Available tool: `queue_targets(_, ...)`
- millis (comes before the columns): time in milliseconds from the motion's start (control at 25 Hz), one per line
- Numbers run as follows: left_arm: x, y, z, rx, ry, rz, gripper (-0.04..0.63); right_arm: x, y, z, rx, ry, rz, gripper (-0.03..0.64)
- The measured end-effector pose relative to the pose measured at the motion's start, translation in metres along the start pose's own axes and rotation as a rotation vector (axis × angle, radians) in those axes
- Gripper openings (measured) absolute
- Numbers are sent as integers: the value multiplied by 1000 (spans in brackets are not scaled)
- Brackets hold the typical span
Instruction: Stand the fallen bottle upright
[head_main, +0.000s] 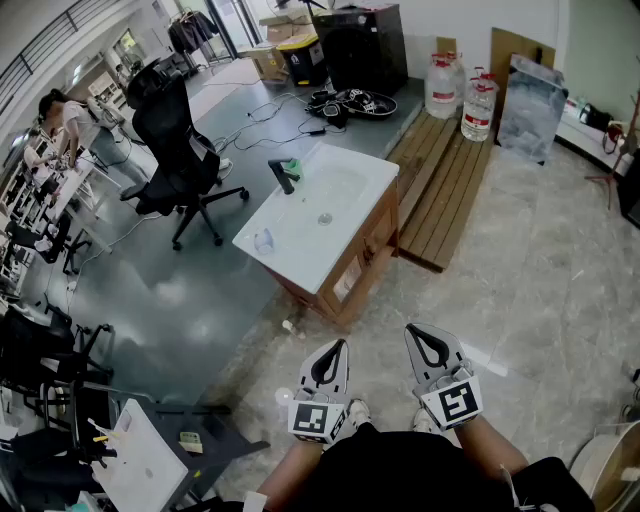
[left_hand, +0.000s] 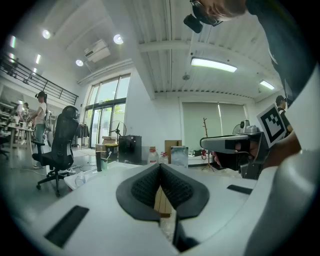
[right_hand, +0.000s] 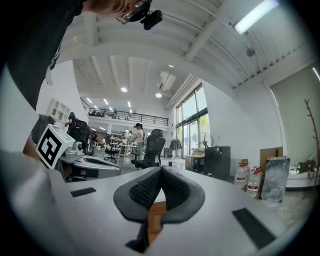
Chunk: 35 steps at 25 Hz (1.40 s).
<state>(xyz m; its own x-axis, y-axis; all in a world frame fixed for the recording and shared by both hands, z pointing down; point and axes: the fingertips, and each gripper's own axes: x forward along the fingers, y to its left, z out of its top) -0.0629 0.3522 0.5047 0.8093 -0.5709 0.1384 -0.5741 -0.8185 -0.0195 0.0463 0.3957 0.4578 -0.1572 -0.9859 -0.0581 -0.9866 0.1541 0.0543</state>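
The surface (head_main: 300, 255) is a white washbasin top on a wooden cabinet (head_main: 365, 262), and the cabinet stands on the floor (head_main: 520, 260). In the head view, take the drain (head_main: 324, 218) as the middle of the clock. A black tap (head_main: 284, 177) stands at about 10 o'clock, with a green item (head_main: 294, 166), perhaps a cup, just beside it. At about 8 o'clock, near the corner of the surface, a small clear bottle (head_main: 263, 240) lies on its side, well apart from the tap. On the floor near the cabinet, at about 6 o'clock, lies a small pale object (head_main: 288, 326).
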Motion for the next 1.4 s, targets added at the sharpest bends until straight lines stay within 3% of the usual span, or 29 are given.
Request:
queue_targets(120, -3, -7, 4, 9, -8, 2, 15, -9, 0, -5, -4, 34, 3, 11)
queue_targets(280, -8, -12, 3, 8, -1, 14, 15, -15, -1, 7, -14, -20, 7, 11)
queue_targets(400, -11, -16, 3, 7, 2, 19, 15, -23, -1, 0, -12, 31, 10, 11)
queue_targets(640, -14, -32, 4, 9, 10, 30, 15, -35, -1, 7, 101, 48, 37, 14)
queue_targets(1040, -14, -91, 10, 5, 1, 55, 15, -97, -31, 0, 67, 51, 87, 15)
queue_targets(1400, -10, -94, 13, -1, 5, 112, 15, -99, -50, -9, 81, 78, 112, 15)
